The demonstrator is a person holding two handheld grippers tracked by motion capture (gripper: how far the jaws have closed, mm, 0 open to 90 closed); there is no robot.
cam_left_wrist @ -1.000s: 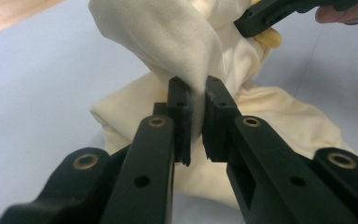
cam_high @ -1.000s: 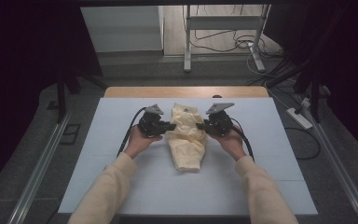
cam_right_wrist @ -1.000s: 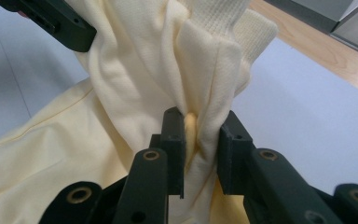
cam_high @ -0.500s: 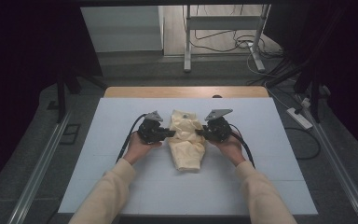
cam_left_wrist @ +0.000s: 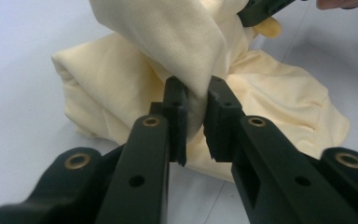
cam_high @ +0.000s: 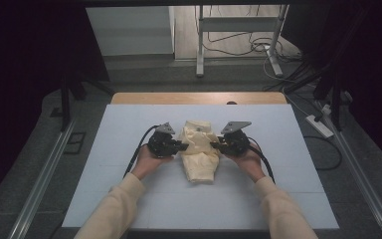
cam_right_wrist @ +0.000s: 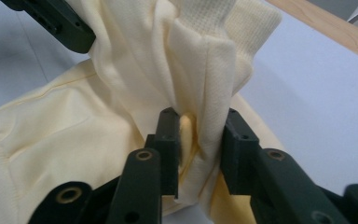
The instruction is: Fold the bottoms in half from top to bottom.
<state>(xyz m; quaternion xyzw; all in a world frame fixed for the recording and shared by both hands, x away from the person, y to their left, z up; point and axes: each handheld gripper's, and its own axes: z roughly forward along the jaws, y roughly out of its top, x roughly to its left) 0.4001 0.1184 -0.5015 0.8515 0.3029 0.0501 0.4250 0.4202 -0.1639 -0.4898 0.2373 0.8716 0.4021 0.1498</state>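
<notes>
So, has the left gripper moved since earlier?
Yes, slightly: in the high view the left gripper came toward the person, away from the wooden table edge. Its jaws have just been opening, garment between them.

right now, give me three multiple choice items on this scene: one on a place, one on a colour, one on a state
1. Where does the garment lie?
A. on the floor
B. between the two grippers on the table
C. at the table's far right corner

2. What colour is the garment?
A. pale yellow
B. dark blue
C. red

3. What is between the left gripper's jaws?
A. nothing
B. a cable
C. a fold of the garment

Answers:
1 B, the high view shows it mid-table with the left gripper and the right gripper at its sides.
2 A, the cloth is cream-yellow in every view.
3 C, the left gripper view shows cloth between the jaws, which have just been opening.
</notes>
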